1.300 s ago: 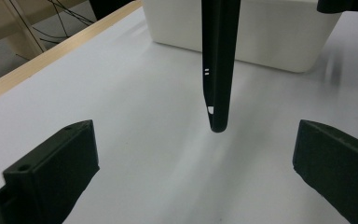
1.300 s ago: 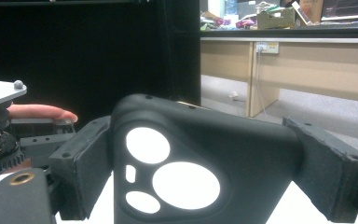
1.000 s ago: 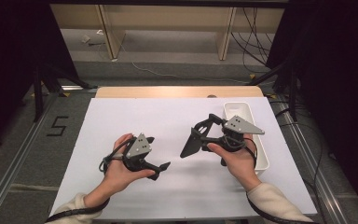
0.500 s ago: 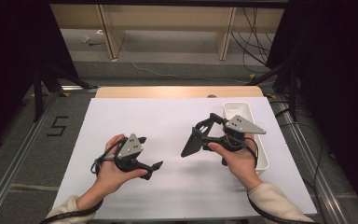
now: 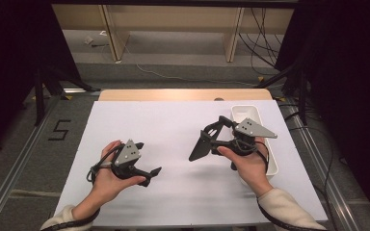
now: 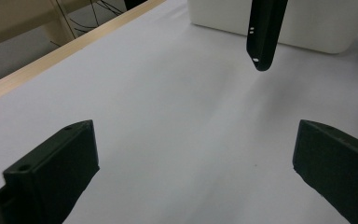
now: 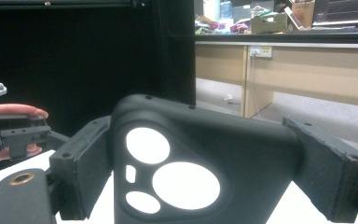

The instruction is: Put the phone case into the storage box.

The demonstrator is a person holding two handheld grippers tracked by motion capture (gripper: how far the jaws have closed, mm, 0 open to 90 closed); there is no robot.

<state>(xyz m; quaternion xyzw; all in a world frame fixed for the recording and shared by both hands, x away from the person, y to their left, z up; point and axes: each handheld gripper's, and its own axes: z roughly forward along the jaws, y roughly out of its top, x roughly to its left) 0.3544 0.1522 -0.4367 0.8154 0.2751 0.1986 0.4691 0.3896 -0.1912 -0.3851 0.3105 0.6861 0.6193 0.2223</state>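
While our right gripper clamps the black phone case by its edges right of centre in the high view, we hold it level for the empty, spread-jawed left gripper at lower left. We count one case, one white tray, two grippers.

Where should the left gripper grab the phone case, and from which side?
The free tip of the case, from the left: it hangs edge-on and thin past the right gripper, so the open left gripper fits across its flat faces.
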